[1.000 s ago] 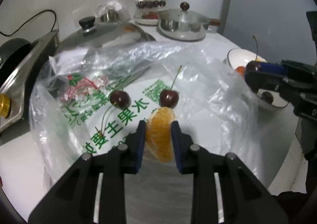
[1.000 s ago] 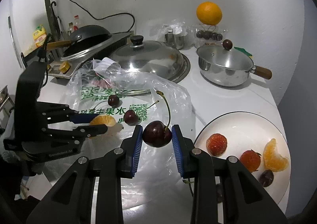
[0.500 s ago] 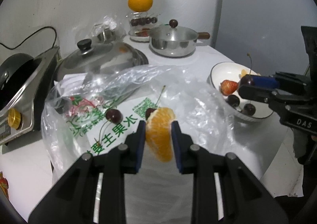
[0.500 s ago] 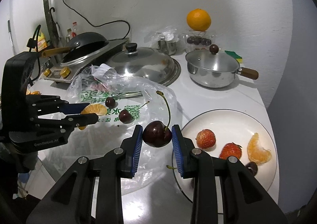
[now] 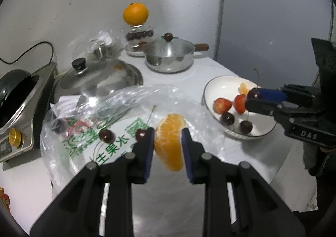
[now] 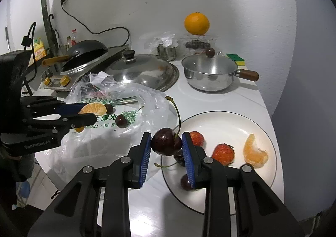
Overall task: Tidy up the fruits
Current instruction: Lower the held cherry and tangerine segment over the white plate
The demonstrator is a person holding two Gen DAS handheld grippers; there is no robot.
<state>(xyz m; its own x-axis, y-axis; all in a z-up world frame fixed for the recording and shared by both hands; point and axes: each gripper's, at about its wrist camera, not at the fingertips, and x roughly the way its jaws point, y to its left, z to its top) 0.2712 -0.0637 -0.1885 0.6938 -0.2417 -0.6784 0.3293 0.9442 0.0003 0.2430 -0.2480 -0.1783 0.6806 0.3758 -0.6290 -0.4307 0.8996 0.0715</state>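
While carrying fruit from the crinkled clear plastic bag (image 5: 88,123) toward the round white plate (image 6: 262,130): left gripper (image 5: 168,142) clamping a peeled orange segment (image 5: 170,141) in narrow jaws above the bag, right gripper (image 6: 167,149) pinching a dark red stemmed cherry (image 6: 166,141) at the plate's near rim. Probably needing lowering, then releasing. Resting on a white counter (image 6: 220,100) against a white wall, among steel pans.
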